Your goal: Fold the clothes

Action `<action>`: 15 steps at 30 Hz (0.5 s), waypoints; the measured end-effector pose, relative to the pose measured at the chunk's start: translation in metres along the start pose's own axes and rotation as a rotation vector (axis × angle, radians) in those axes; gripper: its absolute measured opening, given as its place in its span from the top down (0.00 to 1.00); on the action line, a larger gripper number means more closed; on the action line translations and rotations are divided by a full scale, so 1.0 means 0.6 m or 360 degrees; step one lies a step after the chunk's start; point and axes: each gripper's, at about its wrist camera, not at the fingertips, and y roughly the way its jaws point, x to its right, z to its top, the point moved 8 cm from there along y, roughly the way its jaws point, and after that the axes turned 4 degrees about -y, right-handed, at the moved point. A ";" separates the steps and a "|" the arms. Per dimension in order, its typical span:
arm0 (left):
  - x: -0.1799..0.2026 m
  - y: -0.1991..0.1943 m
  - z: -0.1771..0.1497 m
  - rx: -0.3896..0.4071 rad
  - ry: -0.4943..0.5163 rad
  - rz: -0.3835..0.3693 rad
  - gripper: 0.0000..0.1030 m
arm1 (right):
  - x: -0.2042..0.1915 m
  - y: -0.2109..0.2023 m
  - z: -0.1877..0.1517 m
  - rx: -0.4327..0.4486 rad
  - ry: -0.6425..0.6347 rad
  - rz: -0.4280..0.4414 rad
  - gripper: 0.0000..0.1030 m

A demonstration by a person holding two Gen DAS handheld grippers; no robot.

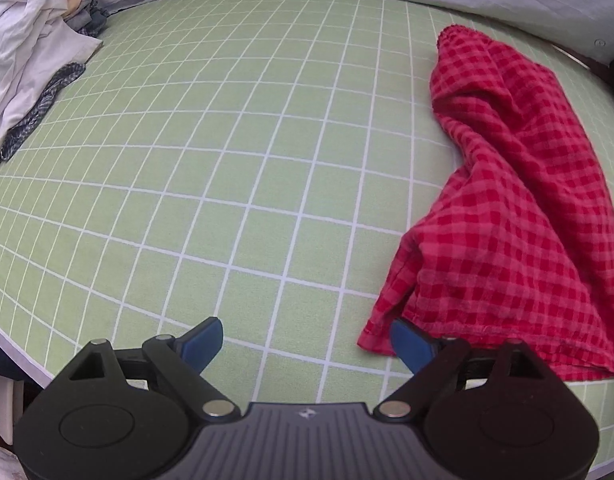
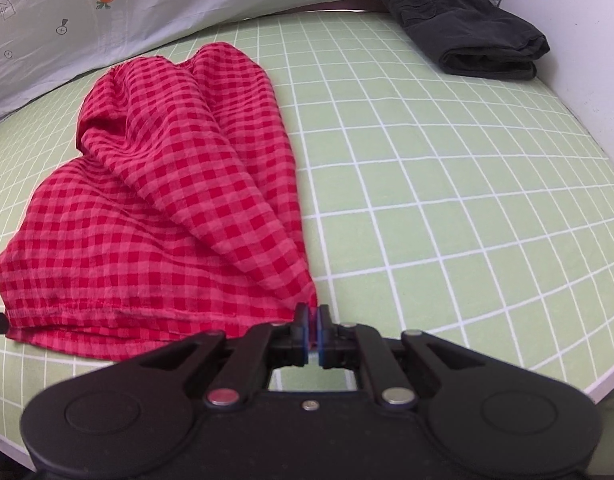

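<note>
Jaws: our right gripper [image 2: 313,330] is pinched tight on the near corner of the red checked cloth [image 2: 163,196]; our left gripper [image 1: 307,344] gapes wide beside its hem, holding nothing. The cloth lies rumpled across the green grid mat [image 1: 235,168].

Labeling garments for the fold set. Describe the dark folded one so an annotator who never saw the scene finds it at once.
Start from the green gridded mat in the right wrist view and go to its far right corner, by the white wall. The dark folded garment lies there, apart from the red checked cloth that the right tool pinches. It is the only charcoal, neatly stacked piece; the red one is spread and rumpled.
</note>
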 end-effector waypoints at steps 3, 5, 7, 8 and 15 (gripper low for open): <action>-0.001 -0.029 0.030 0.0083 -0.0049 -0.0029 0.12 | 0.001 -0.009 0.015 0.0011 0.0024 0.0050 0.50; 0.003 -0.034 0.054 0.0119 -0.0072 -0.0034 0.12 | 0.000 -0.018 0.038 0.0073 0.0006 0.0044 0.46; 0.012 -0.031 0.079 0.0138 -0.0088 -0.0037 0.12 | -0.003 -0.026 0.069 0.0151 -0.0018 0.0030 0.29; 0.016 -0.029 0.091 0.0146 -0.0095 -0.0038 0.12 | -0.005 -0.028 0.087 0.0195 -0.0029 0.0019 0.23; 0.072 0.005 0.157 0.0169 -0.0005 -0.0025 0.12 | -0.042 -0.019 0.207 0.0445 -0.0239 -0.0004 0.00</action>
